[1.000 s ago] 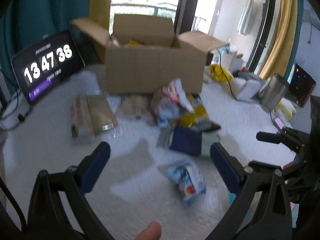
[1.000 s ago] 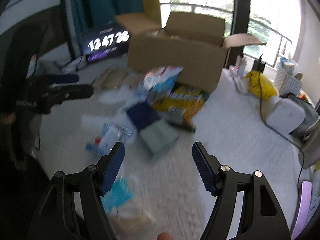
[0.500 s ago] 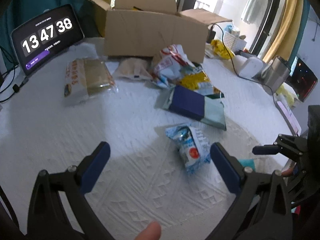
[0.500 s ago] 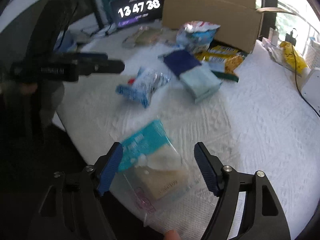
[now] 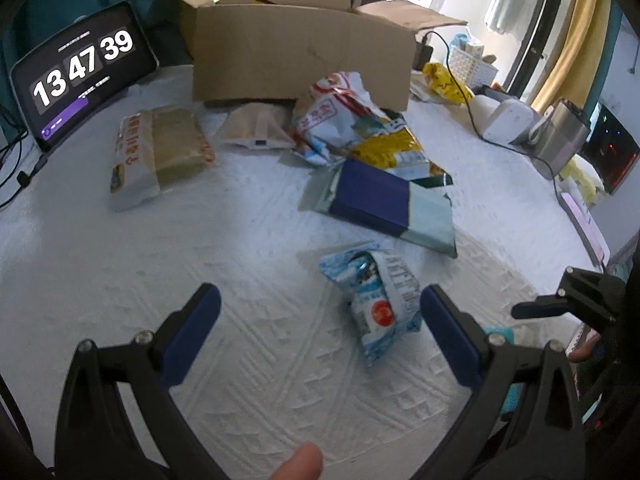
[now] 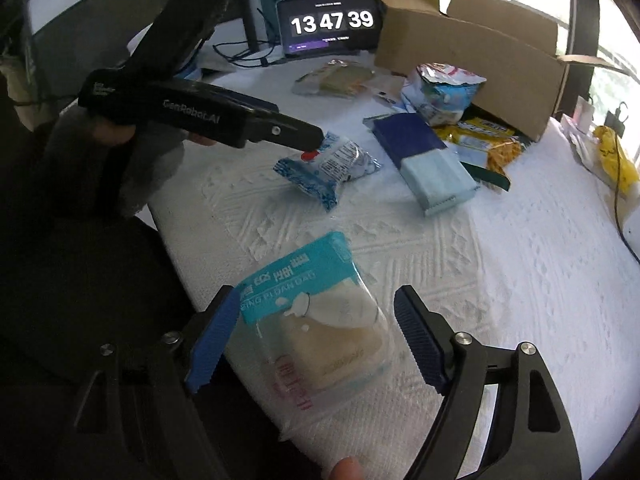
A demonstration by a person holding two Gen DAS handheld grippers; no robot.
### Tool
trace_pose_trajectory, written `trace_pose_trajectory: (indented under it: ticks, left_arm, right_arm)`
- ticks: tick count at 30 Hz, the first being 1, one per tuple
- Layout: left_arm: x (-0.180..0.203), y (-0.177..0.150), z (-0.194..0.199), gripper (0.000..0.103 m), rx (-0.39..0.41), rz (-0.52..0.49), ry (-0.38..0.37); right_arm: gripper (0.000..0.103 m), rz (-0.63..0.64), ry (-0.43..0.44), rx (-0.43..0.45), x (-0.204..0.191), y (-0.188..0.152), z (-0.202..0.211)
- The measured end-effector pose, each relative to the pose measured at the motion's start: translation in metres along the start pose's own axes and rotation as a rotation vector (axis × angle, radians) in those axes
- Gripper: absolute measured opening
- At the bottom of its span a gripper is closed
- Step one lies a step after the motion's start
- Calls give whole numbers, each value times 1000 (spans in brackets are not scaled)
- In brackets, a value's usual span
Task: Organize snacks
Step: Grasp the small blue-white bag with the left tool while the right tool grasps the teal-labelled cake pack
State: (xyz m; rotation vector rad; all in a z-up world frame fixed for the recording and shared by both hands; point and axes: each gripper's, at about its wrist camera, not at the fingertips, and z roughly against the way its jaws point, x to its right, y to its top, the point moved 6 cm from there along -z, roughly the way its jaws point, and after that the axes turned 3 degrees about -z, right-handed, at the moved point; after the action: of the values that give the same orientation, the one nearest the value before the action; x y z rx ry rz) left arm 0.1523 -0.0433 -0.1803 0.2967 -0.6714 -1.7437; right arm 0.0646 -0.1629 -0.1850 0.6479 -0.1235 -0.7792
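Observation:
My right gripper (image 6: 316, 336) is open and straddles a teal-and-clear bread packet (image 6: 320, 320) that lies flat at the near edge of the white tablecloth (image 6: 500, 280); the pads do not press on it. My left gripper (image 5: 316, 320) is open low over the cloth, with a blue-and-white snack packet (image 5: 376, 300) just inside its right finger (image 5: 444, 332). In the right wrist view the left gripper (image 6: 296, 136) hangs over that same packet (image 6: 328, 164). An open cardboard box (image 5: 300, 60) stands at the back.
A navy-and-pale-green packet (image 5: 384, 204), a yellow bag (image 5: 392, 152), a red-white-blue bag (image 5: 340, 116) and a brown bread packet (image 5: 156, 152) lie before the box. A tablet clock (image 5: 80, 72) stands back left. Cables, a white device (image 5: 504, 120) and a steel cup (image 5: 560, 140) crowd the right.
Both grippers tipped down and sank toward the table. The right one came over the teal packet and its jaws widened a little. The left one closed in on the blue-and-white packet.

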Motion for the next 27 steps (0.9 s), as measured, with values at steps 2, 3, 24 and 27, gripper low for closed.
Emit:
trace_pose_trajectory:
  ticks: [2, 3, 24, 27]
  left_arm:
    - [3, 1, -2, 101, -5, -9, 5]
    - [4, 1, -4, 101, -10, -13, 9]
    - [37, 7, -47, 77, -122, -139, 42]
    - [35, 5, -43, 64, -111, -157, 43]
  right_arm:
    - [82, 13, -11, -6, 3, 0, -3]
    - [82, 26, -32, -2, 6, 1, -5]
    - [75, -231, -284, 51, 117, 3, 11]
    - [78, -211, -309, 29, 111, -1, 7]
